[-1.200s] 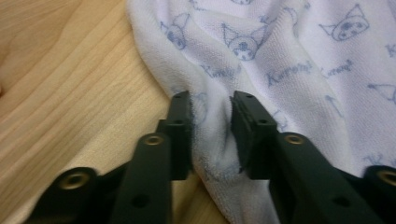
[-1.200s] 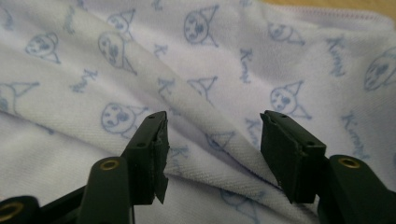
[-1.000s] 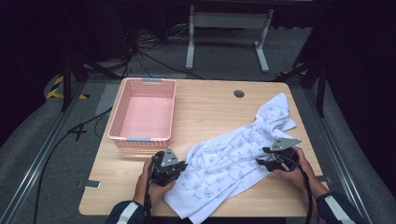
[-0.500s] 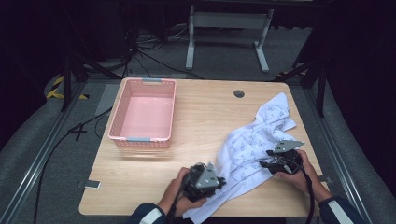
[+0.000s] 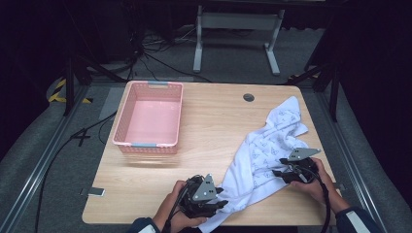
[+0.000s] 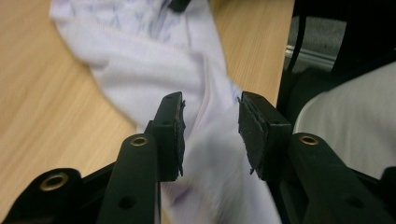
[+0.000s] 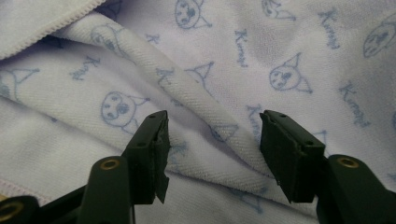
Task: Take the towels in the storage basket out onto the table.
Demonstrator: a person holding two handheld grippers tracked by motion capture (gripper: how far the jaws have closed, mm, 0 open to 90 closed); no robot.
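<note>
The towel (image 5: pixel 262 160) is light, limp terry; my left gripper (image 6: pixel 210 135), jaws just opening, frees its edge; my right gripper (image 7: pixel 212 154) gapes over a fold, the best hold.

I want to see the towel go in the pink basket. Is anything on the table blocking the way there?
Nothing visible does. Bare table lies between the towel and the pink basket, and the basket looks empty inside.

Soft terry-like cloth towel (image 7: pixel 201 93), white, printed pale blue, ribbed weave and stitched hem. Matt light wood-grain counter (image 5: pixel 218 121). Perforated pink plastic basket (image 5: pixel 127 138), slightly glossy. Matt black plastic claws, worn rubbery pads (image 7: pixel 161 154), brass-coloured rivets.
</note>
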